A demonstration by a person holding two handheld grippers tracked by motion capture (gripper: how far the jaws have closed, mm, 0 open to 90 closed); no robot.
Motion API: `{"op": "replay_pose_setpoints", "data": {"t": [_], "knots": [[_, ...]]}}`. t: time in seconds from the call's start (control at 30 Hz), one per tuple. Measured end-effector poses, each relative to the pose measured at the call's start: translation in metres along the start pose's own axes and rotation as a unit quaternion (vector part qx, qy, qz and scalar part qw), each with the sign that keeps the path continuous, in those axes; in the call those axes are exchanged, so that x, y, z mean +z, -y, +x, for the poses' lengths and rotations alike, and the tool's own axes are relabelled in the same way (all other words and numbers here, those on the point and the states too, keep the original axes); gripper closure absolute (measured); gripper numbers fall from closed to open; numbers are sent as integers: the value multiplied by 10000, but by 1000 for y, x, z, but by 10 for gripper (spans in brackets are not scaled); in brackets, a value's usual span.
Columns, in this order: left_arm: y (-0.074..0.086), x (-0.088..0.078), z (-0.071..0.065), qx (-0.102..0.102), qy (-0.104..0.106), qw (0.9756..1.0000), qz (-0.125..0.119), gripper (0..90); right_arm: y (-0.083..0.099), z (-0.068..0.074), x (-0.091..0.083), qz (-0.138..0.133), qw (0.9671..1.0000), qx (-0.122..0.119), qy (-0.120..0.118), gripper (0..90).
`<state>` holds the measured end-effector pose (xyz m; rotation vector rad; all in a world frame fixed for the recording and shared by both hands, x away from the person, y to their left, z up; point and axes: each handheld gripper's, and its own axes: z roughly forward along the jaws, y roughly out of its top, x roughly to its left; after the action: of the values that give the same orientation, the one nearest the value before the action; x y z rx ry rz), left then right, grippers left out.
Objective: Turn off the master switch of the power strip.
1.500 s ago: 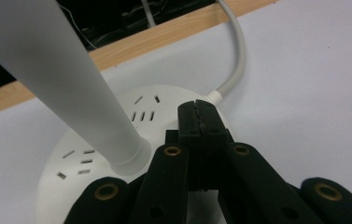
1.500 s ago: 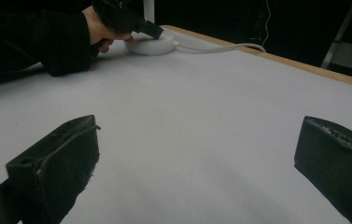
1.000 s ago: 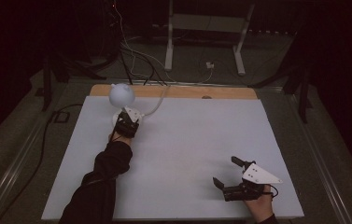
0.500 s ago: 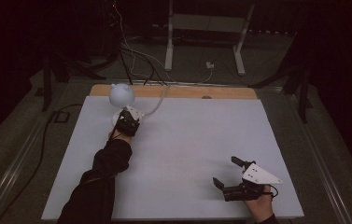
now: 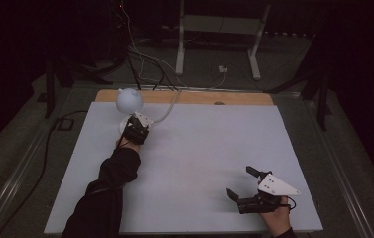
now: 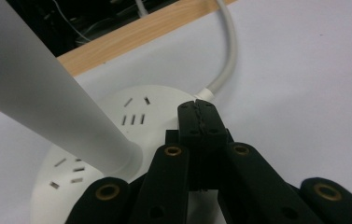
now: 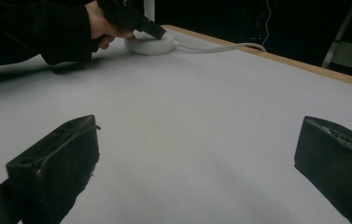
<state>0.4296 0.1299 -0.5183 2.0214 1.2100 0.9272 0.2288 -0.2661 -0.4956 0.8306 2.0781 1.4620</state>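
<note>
Lamp: a white desk lamp (image 5: 129, 100) with a frosted round globe head stood at the table's 11 o'clock corner, close to the wooden far edge.
Base: the lamp's round white plastic base (image 6: 117, 116) lay flat on the table, with small groups of dark slots on its top; a pale matte stem (image 6: 38, 88) rose aslant from it.
Cord: a white rubber-sheathed cable (image 6: 227, 51) left the base at 12 o'clock and curved over the wooden strip (image 5: 194, 97).
Left gripper: the black left gripper (image 6: 200, 112) rested its tip on the base's top beside the cable outlet, jaws clenched together with nothing between them.
Right gripper: the black right gripper (image 5: 242, 185), topped by a grey three-cornered plate, hung at the table's 5 o'clock, jaws spread wide and empty, well apart from the lamp.
Table: a pale grey-white board (image 5: 204, 148), bare between the two hands.
</note>
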Motion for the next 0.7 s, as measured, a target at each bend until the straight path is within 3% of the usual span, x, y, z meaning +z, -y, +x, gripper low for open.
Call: {"op": "replay_pose_setpoints", "data": {"t": [0.03,0.1,0.13,0.23,0.4,0.7], "knots": [[-1,-1,1,5,-34,10000,-26,900,0,0,0,-4,10000,-13,0,0],[-2,-3,2,-42,142,9999,-35,900,0,0,-1,-23,10000,-13,14,0],[-3,-4,2,19,79,10000,-57,900,0,-1,-1,-26,10000,15,19,0],[-5,-9,4,-109,203,9997,-115,900,0,-2,0,-18,10000,41,36,0],[-9,-17,6,-122,261,9995,-158,900,-1,0,-1,-26,10000,2,42,0],[-15,-28,10,-316,405,9987,-71,900,0,-1,-1,-11,10000,17,32,0]]}}
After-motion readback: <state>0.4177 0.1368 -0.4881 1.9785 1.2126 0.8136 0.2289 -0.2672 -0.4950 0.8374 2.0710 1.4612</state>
